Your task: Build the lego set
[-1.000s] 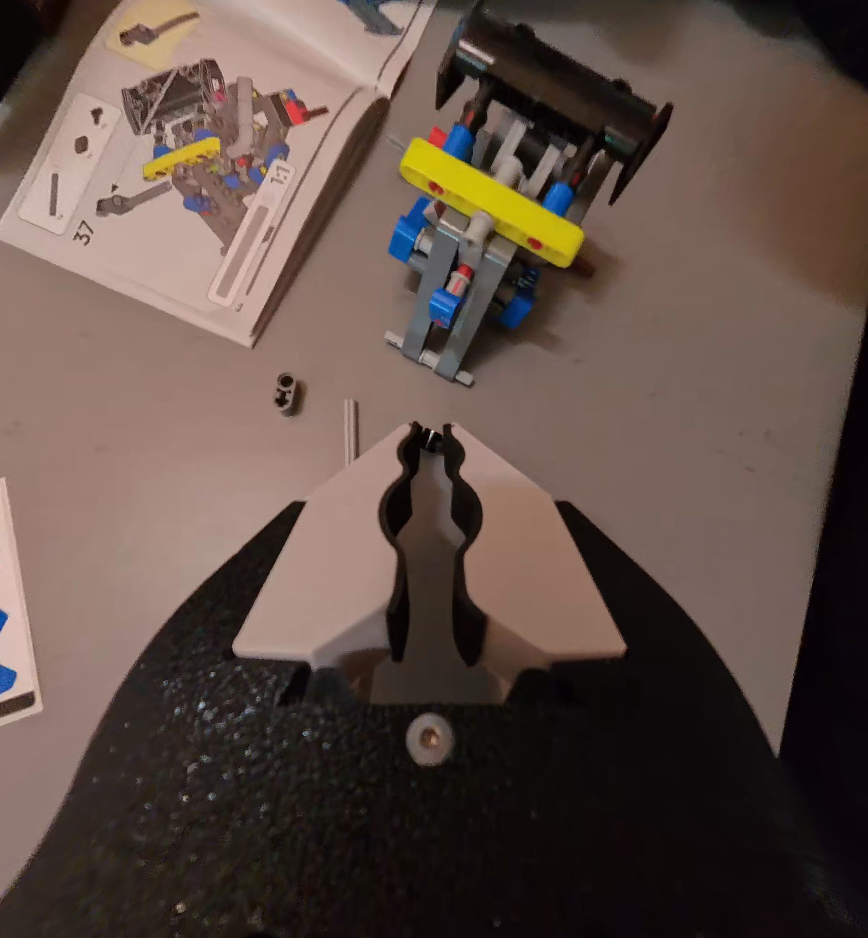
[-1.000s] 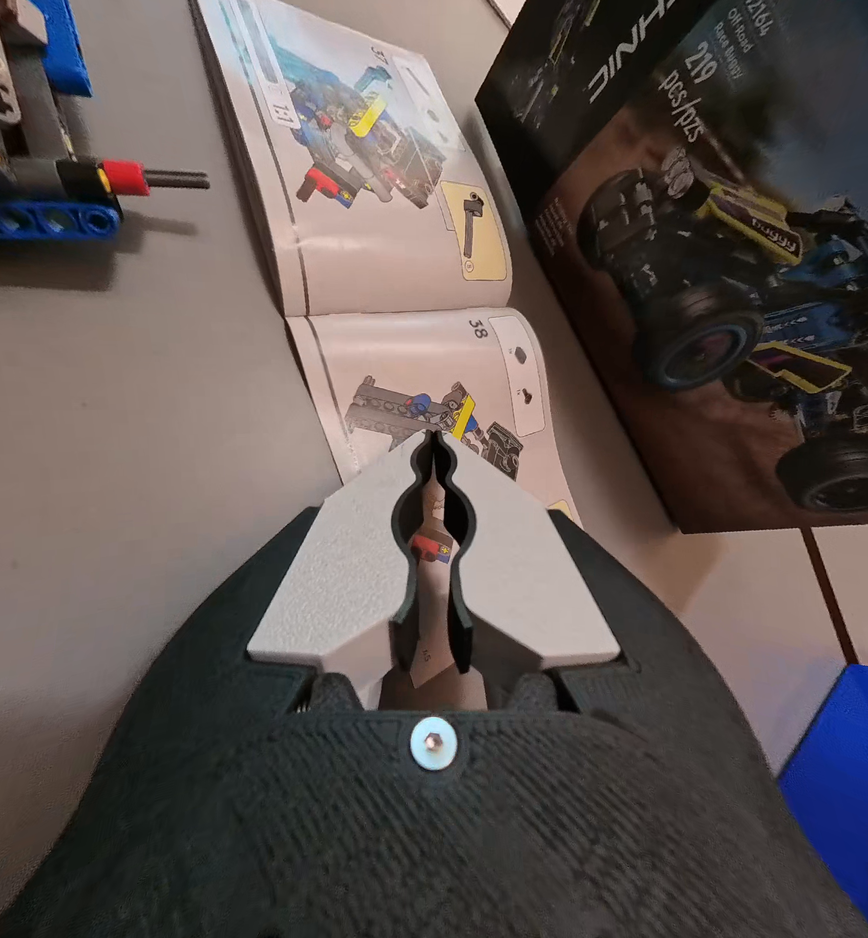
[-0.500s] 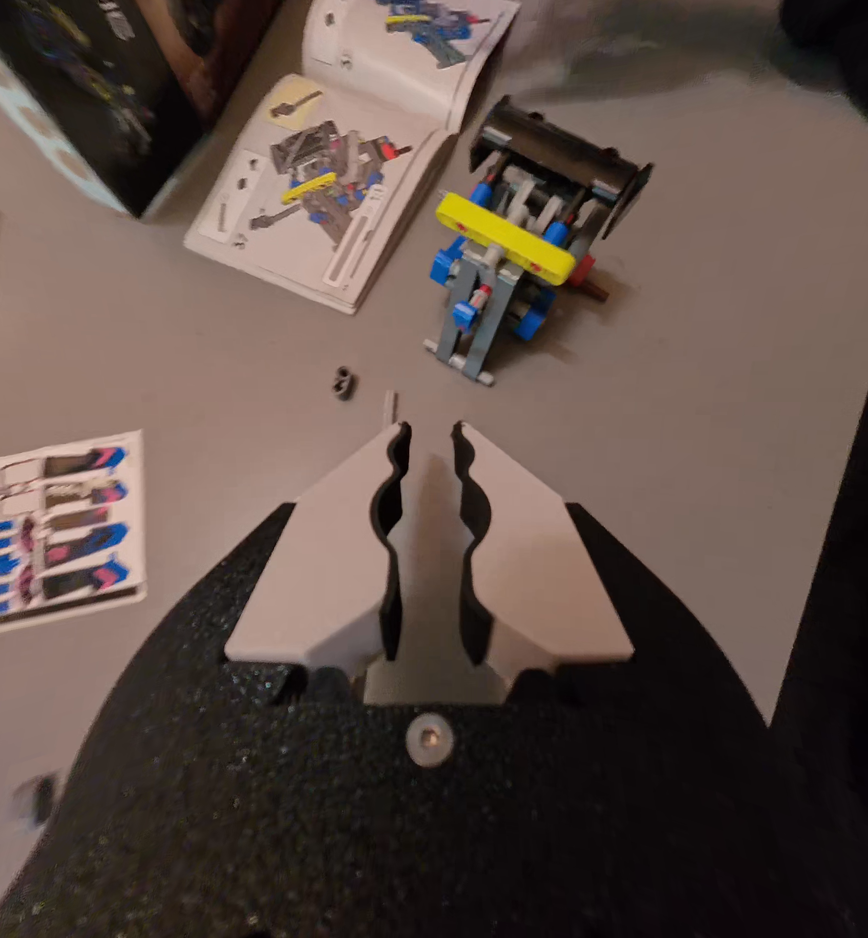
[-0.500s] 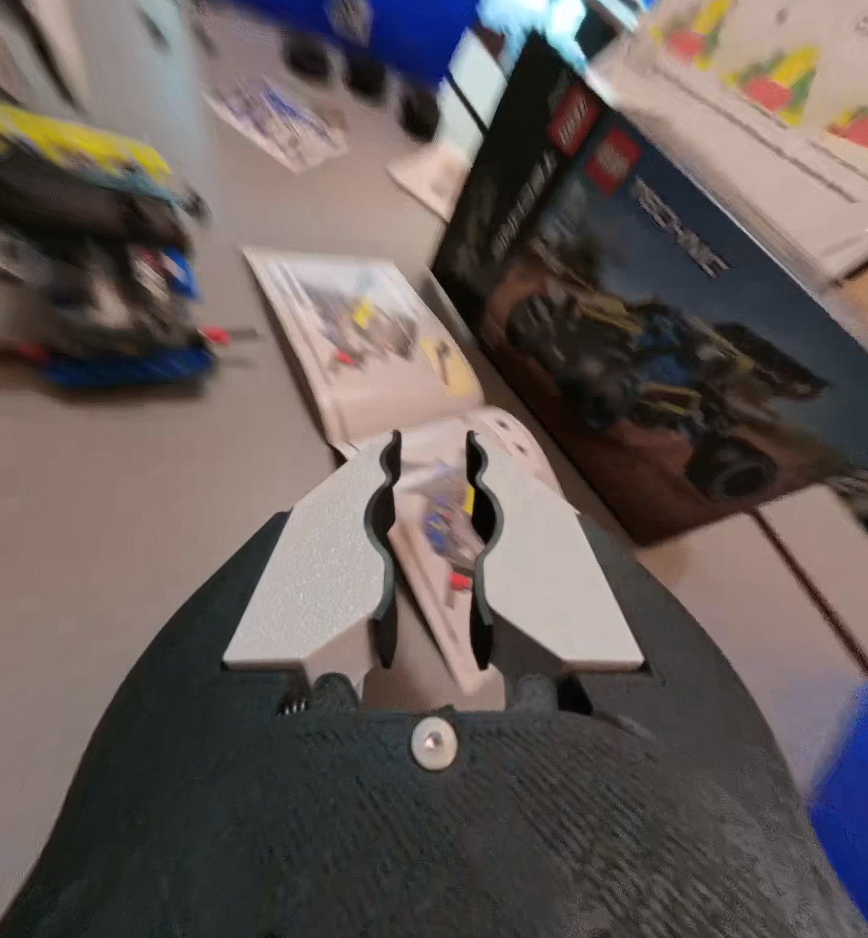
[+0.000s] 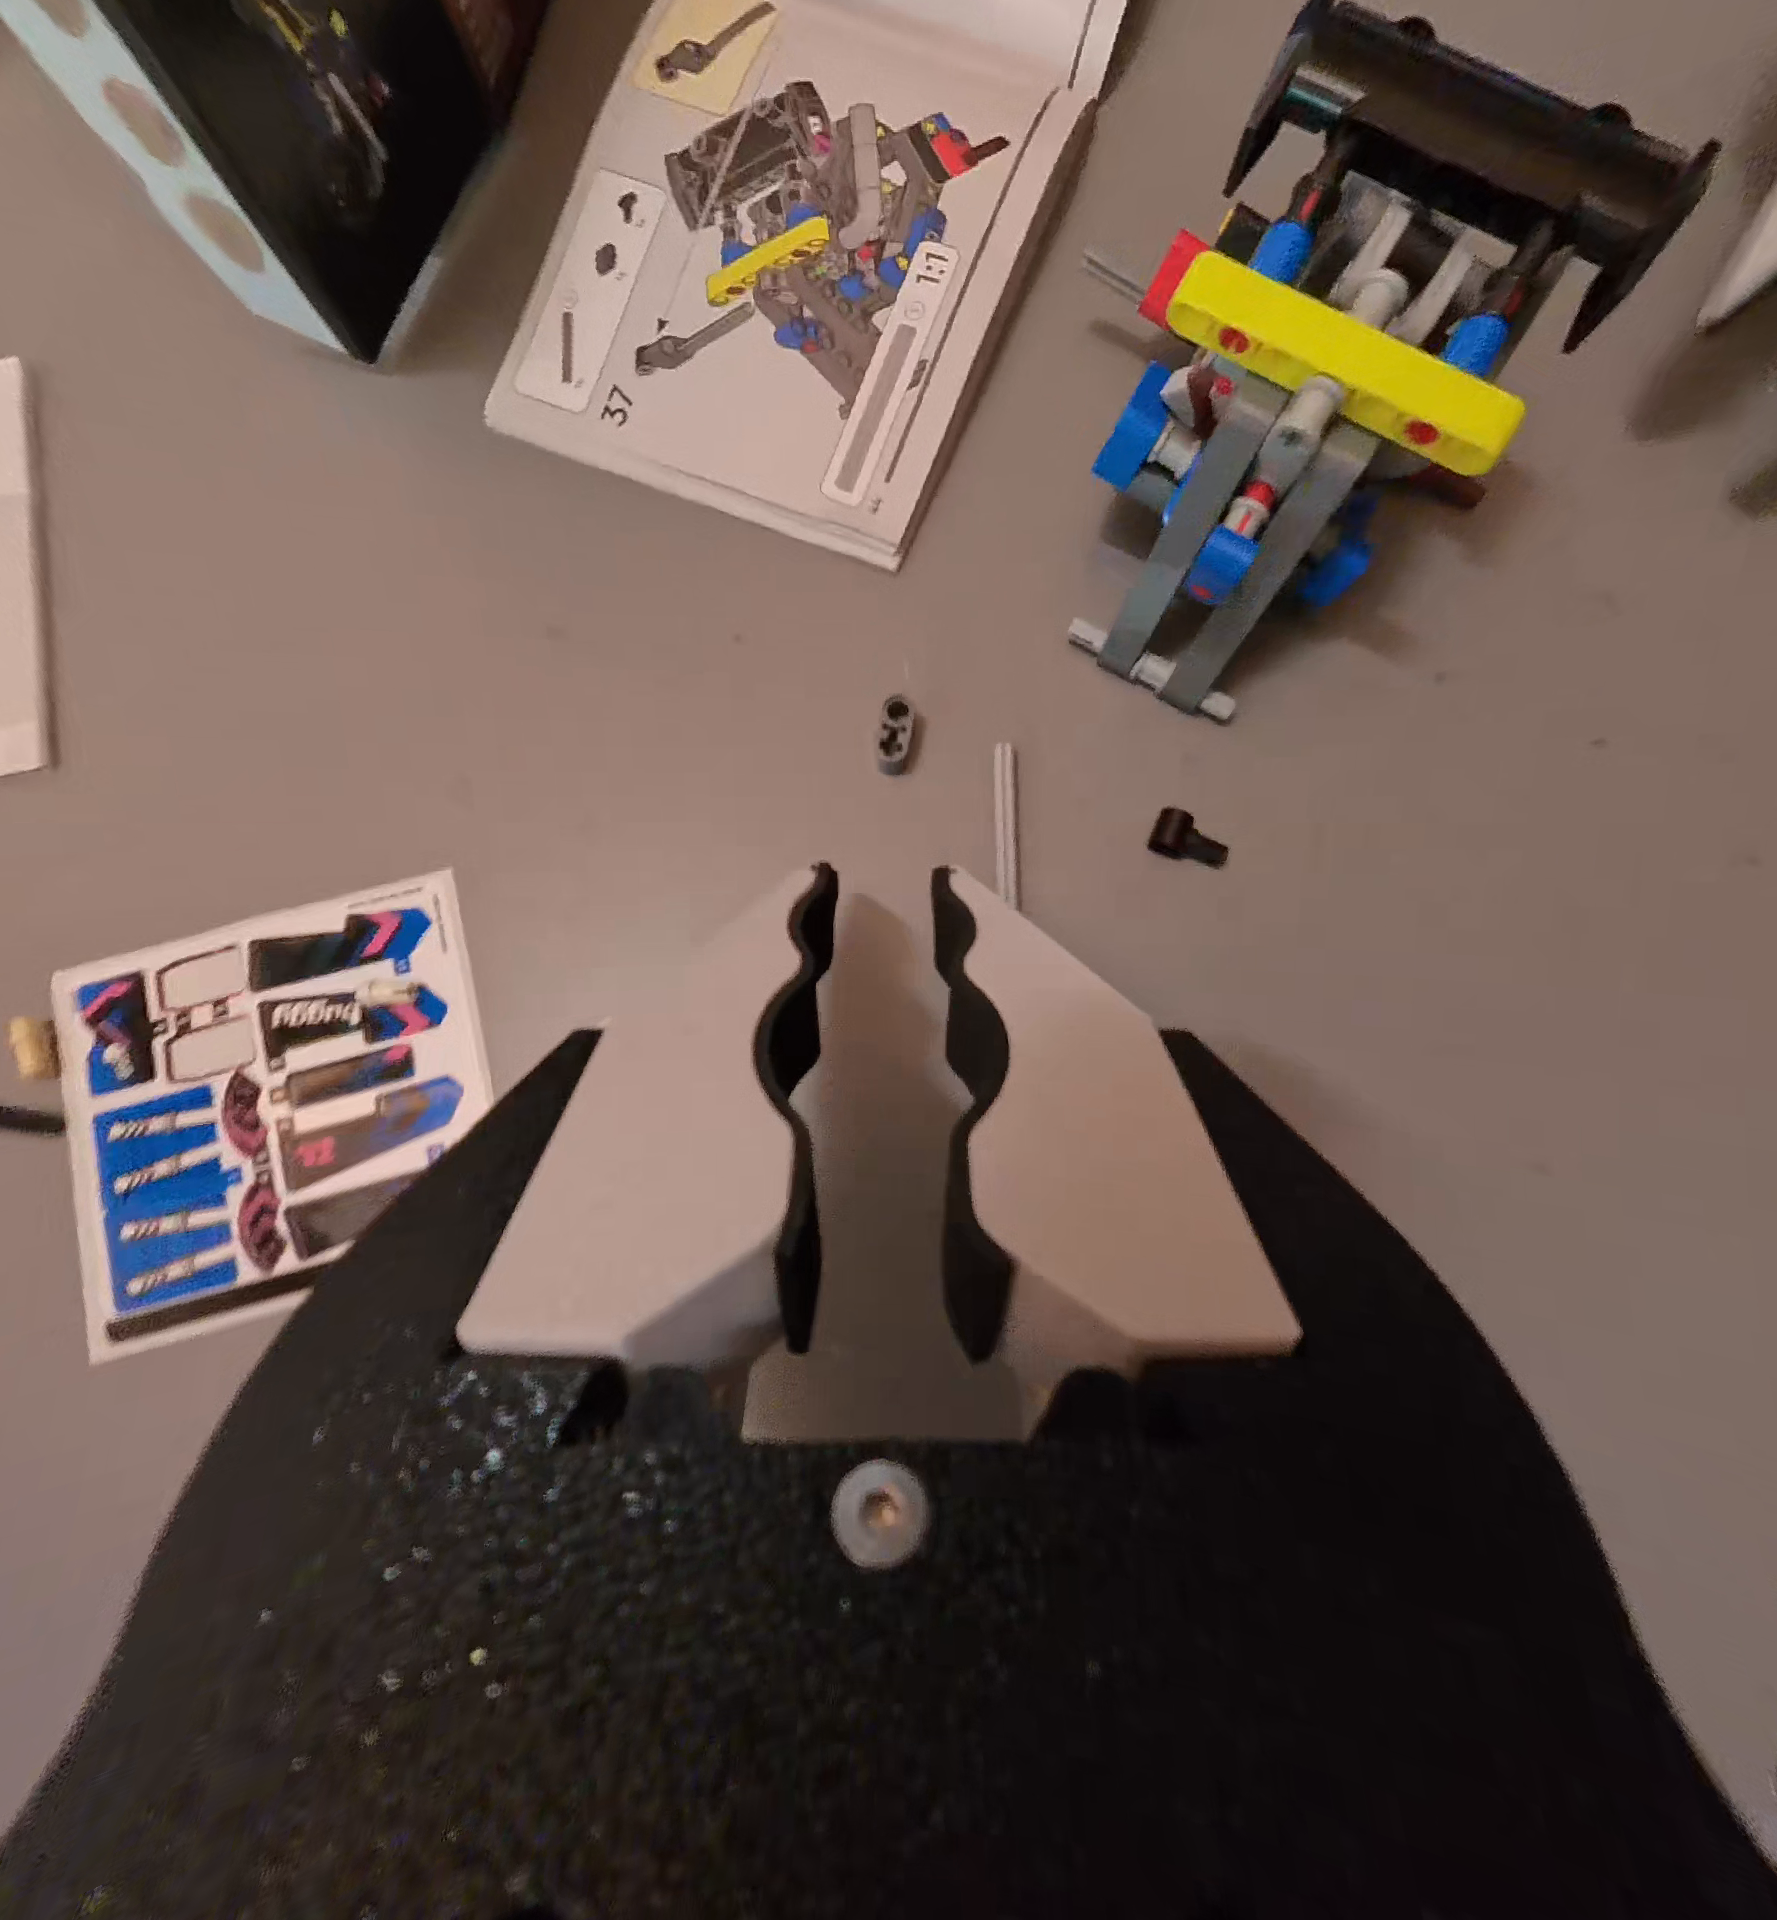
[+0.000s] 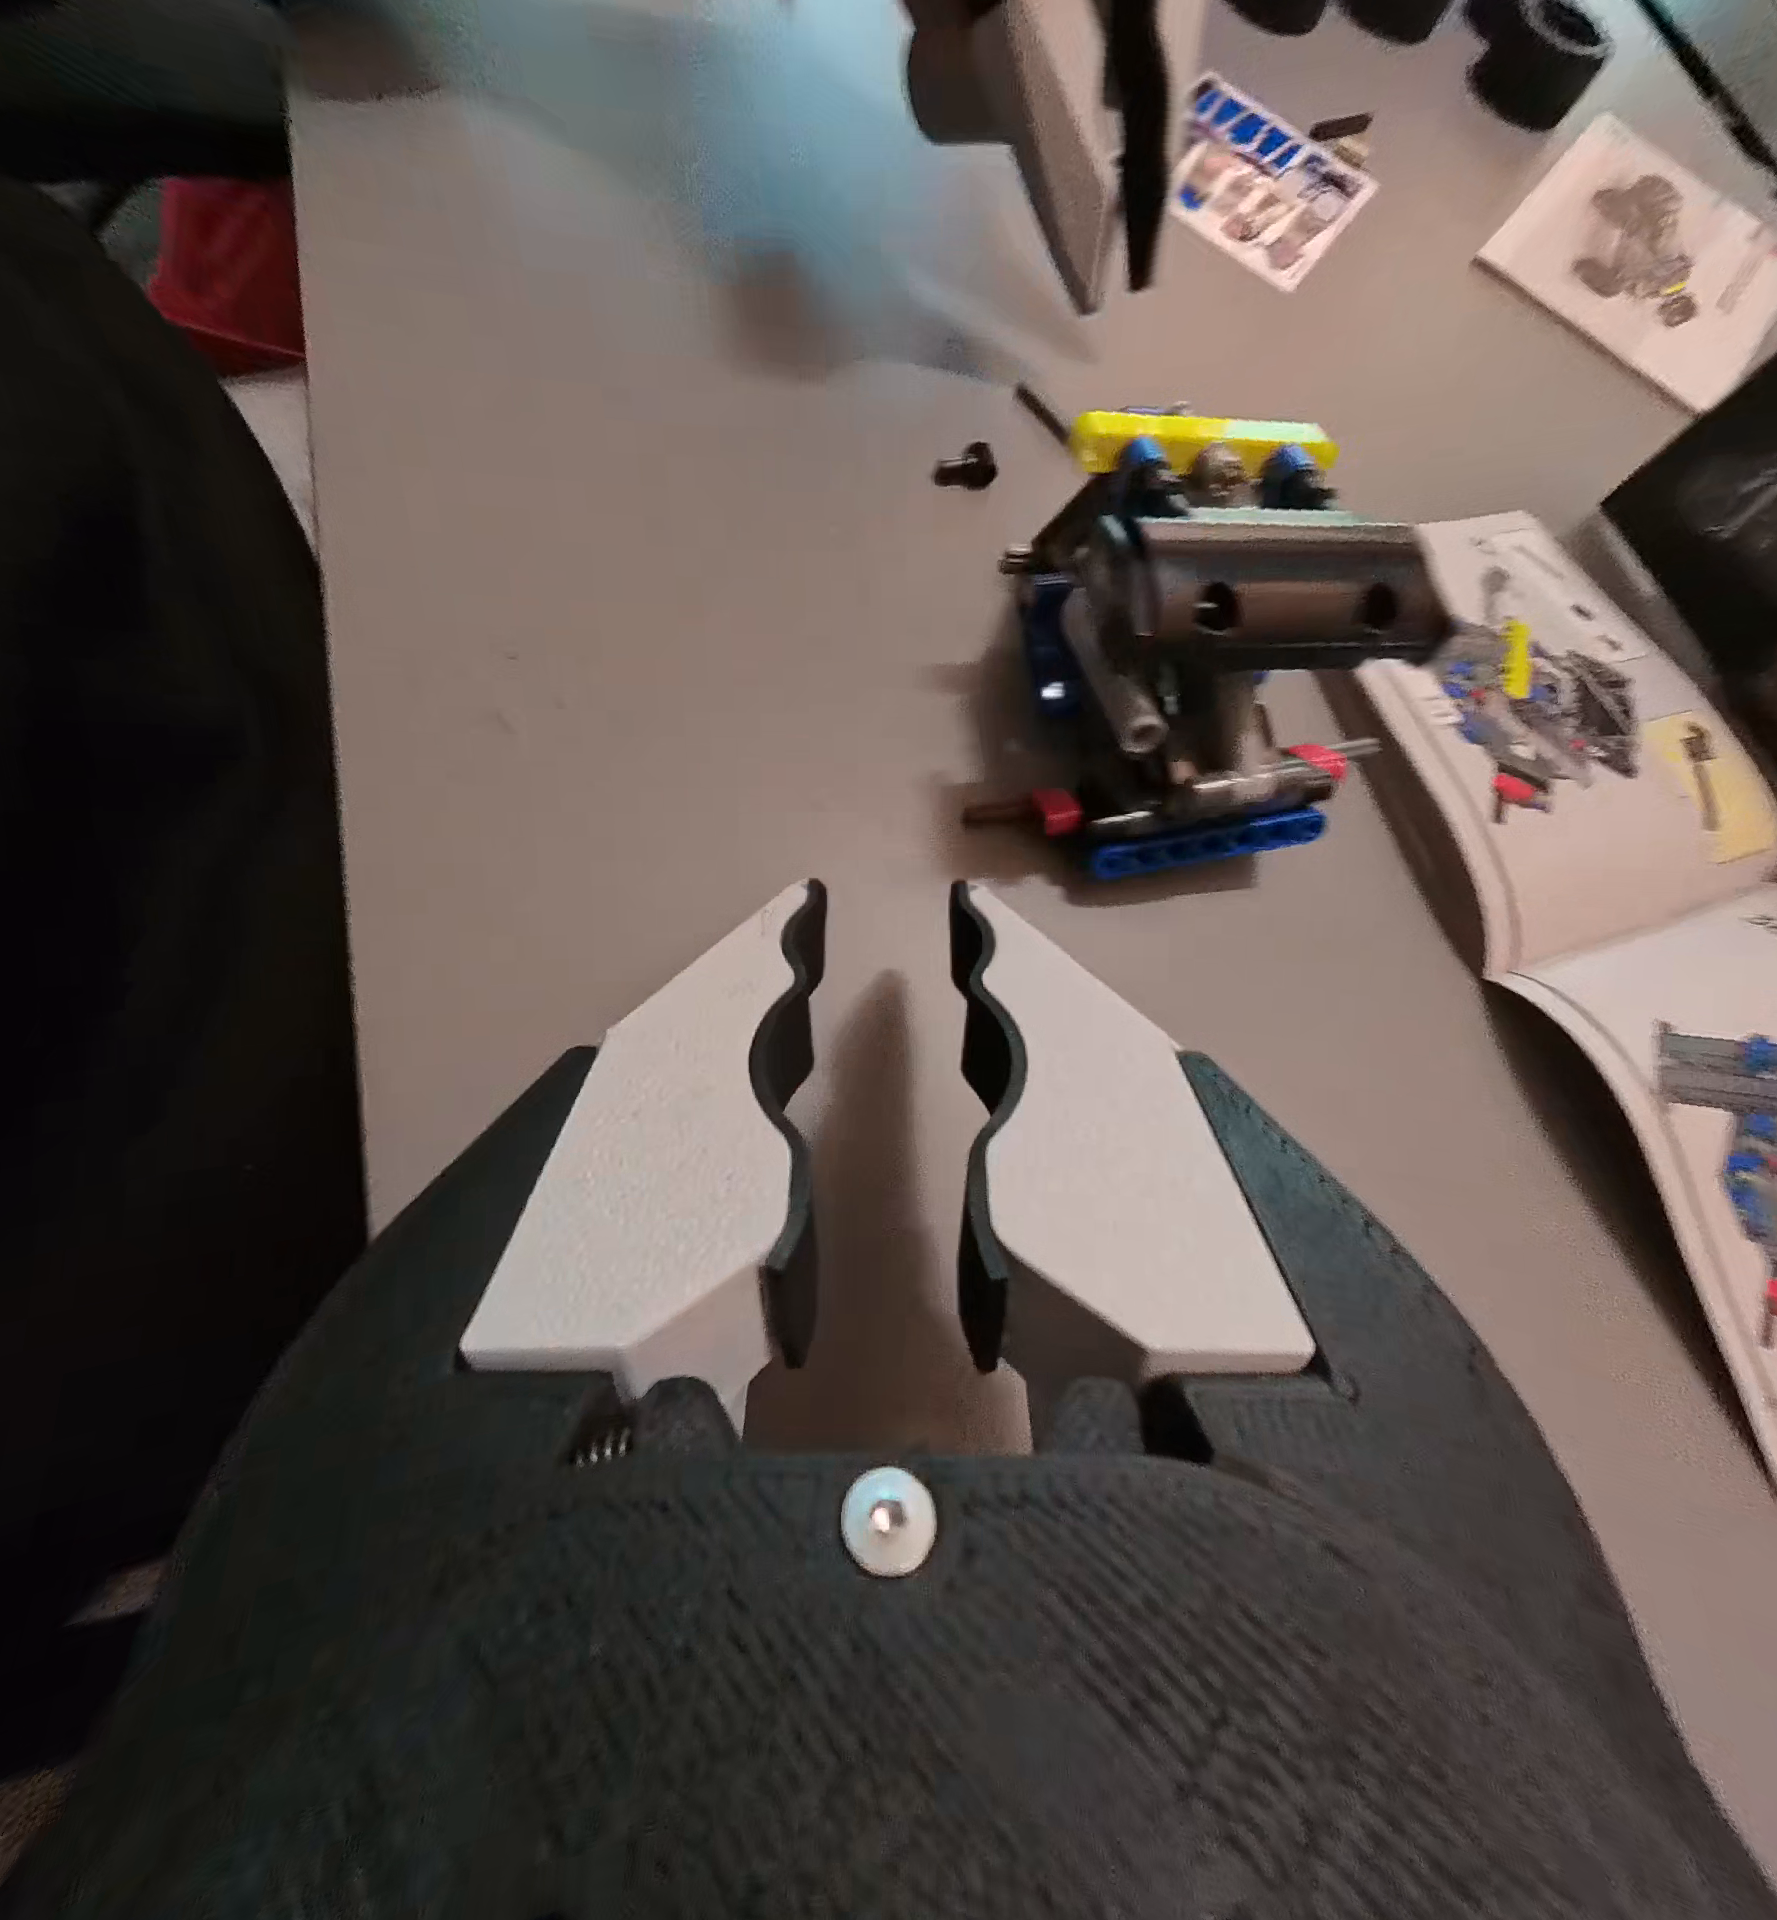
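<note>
Hovering over the grey worktop (image 5: pixel 448 644), the left gripper (image 5: pixel 884 883) has its jaws parted with only bare surface showing between them. Closest to its fingertips lies a thin pale axle rod (image 5: pixel 1004 821), just beside the right finger, with a small grey two-hole connector (image 5: pixel 896 736) a little ahead and a small black pin (image 5: pixel 1185 836) off to the right. Farther ahead stands a partly built brick vehicle (image 5: pixel 1362 395) with a yellow beam across it and a black wing at the rear. An open instruction booklet (image 5: pixel 790 281) lies to the left of it, a dark box (image 5: pixel 281 135) beyond that, and a sticker sheet (image 5: pixel 260 1101) rests near the gripper's left side.

The right gripper (image 6: pixel 889 899) is likewise parted and holds nothing, poised above bare worktop. The brick vehicle (image 6: pixel 1216 644) sits ahead and to its right, the booklet (image 6: pixel 1590 779) farther right, and the black pin (image 6: pixel 967 464) beyond. The far part of this view is blurred.
</note>
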A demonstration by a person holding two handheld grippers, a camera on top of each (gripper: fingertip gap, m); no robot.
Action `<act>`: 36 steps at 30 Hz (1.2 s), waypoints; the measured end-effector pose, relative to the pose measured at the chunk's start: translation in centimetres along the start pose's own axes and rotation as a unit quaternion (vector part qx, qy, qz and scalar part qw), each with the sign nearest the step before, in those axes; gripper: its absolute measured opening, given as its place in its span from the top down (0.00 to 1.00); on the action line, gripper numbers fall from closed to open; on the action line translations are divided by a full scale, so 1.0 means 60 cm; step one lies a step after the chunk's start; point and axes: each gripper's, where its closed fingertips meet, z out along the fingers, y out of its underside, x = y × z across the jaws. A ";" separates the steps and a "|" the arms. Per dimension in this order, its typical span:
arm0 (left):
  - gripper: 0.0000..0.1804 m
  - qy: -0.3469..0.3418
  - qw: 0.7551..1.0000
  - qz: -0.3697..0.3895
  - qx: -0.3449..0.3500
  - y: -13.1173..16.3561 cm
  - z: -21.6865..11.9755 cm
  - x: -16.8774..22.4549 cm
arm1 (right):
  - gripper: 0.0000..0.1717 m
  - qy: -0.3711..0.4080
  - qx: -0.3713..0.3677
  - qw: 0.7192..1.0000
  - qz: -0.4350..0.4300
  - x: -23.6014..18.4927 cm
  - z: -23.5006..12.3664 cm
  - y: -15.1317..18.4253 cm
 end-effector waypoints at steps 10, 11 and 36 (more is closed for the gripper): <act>0.90 0.043 0.995 0.085 0.006 -0.013 0.028 -0.006 | 0.89 0.022 0.000 0.999 0.039 -0.015 0.089 -0.058; 0.90 0.050 0.993 0.105 0.000 -0.013 0.032 -0.007 | 0.90 0.033 0.000 0.999 0.043 -0.012 0.099 -0.065; 1.00 0.094 0.983 0.155 0.020 -0.019 0.038 0.025 | 0.93 0.077 0.025 0.994 0.069 -0.003 0.142 -0.114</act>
